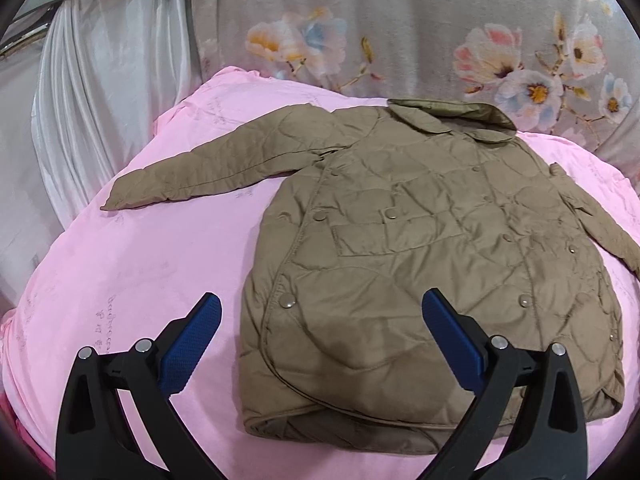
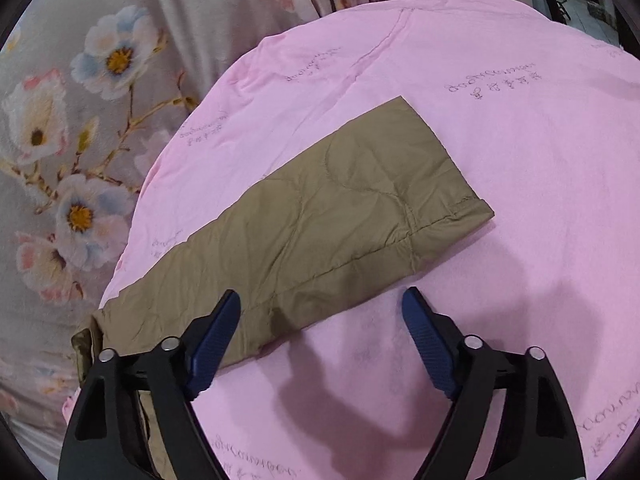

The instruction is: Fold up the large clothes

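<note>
A khaki quilted jacket (image 1: 420, 248) lies flat, front up, on a pink sheet (image 1: 140, 272). One sleeve (image 1: 208, 172) stretches out to the left. The other runs off the right edge of the left wrist view. My left gripper (image 1: 322, 312) hovers open above the jacket's hem, its blue pads (image 1: 192, 344) wide apart and empty. In the right wrist view a sleeve (image 2: 320, 224) of the jacket lies flat, its cuff (image 2: 452, 184) pointing up and right. My right gripper (image 2: 322, 308) is open just above the sleeve's near edge. Its left pad (image 2: 216, 340) is over the fabric, its right pad over the sheet.
A grey floral blanket (image 1: 440, 32) lies behind the jacket, and the floral blanket (image 2: 80, 140) also runs along the sheet's left side in the right wrist view. White satin curtains (image 1: 112, 80) hang at the back left. Pink sheet (image 2: 520, 200) extends beyond the cuff.
</note>
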`<state>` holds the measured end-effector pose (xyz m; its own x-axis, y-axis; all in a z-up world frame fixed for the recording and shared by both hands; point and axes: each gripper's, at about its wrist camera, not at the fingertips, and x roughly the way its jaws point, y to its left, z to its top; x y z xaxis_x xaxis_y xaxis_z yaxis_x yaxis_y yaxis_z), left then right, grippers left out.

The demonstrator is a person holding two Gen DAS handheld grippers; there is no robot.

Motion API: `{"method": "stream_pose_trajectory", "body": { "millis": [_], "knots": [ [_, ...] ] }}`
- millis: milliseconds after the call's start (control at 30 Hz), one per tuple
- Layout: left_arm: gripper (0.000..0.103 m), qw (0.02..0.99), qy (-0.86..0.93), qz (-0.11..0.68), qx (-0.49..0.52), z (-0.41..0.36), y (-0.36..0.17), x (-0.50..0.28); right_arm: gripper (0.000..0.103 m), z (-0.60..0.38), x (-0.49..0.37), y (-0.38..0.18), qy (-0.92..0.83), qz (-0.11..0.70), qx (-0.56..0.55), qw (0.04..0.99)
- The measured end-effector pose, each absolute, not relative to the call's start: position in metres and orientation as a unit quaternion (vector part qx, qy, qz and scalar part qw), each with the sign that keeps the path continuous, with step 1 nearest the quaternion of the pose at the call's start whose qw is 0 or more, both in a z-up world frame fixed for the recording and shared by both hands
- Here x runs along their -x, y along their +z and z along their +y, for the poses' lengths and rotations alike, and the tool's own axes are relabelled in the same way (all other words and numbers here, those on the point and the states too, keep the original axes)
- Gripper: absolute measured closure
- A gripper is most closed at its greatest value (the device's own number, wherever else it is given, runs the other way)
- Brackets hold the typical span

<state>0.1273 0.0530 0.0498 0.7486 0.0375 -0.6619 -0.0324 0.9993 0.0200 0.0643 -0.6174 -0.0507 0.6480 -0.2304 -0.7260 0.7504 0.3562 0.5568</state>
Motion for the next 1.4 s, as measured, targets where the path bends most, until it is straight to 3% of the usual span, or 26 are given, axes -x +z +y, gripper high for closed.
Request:
{"method": "stream_pose_trajectory", "body": {
  "millis": [100, 133, 167, 267, 567, 733, 900, 1100, 1200, 1267, 1400],
  "knots": [
    [0.005, 0.934, 0.028, 0.355, -0.003, 0.059, 0.047, -0.131, 0.060, -0.627, -0.069, -0.052, -0.331, 0.265, -0.470, 0.774],
    [0.005, 0.934, 0.030, 0.356, -0.004, 0.060, 0.046, -0.133, 0.079, -0.631, -0.074, -0.052, -0.329, 0.266, -0.472, 0.773],
    [0.005, 0.934, 0.033, 0.356, -0.005, 0.061, 0.045, -0.133, 0.087, -0.633, -0.076, -0.051, -0.327, 0.263, -0.475, 0.774],
    [0.005, 0.933, 0.039, 0.358, -0.009, 0.064, 0.044, -0.135, 0.096, -0.634, -0.083, -0.030, -0.324, 0.238, -0.464, 0.790],
    [0.005, 0.934, 0.045, 0.355, -0.012, 0.064, 0.045, -0.135, 0.099, -0.522, -0.153, 0.138, -0.173, 0.151, -0.317, 0.920],
    [0.005, 0.934, 0.048, 0.353, -0.006, 0.065, 0.050, -0.135, 0.099, -0.412, -0.202, 0.193, -0.050, 0.154, -0.234, 0.959],
    [0.005, 0.934, 0.054, 0.353, -0.010, 0.068, 0.051, -0.135, 0.099, -0.307, -0.248, 0.196, 0.061, 0.190, -0.189, 0.962],
    [0.005, 0.932, 0.059, 0.358, -0.010, 0.074, 0.050, -0.138, 0.098, -0.219, -0.282, 0.144, 0.127, 0.260, -0.162, 0.943],
    [0.005, 0.930, 0.053, 0.363, 0.001, 0.078, 0.050, -0.144, 0.084, -0.191, -0.290, 0.111, 0.144, 0.301, -0.144, 0.932],
    [0.005, 0.929, 0.045, 0.367, 0.012, 0.081, 0.050, -0.149, 0.064, -0.182, -0.292, 0.096, 0.160, 0.313, -0.150, 0.924],
    [0.005, 0.925, 0.007, 0.378, 0.047, 0.082, 0.053, -0.170, 0.054, -0.197, -0.274, 0.089, 0.159, 0.295, -0.179, 0.925]
  ]
}}
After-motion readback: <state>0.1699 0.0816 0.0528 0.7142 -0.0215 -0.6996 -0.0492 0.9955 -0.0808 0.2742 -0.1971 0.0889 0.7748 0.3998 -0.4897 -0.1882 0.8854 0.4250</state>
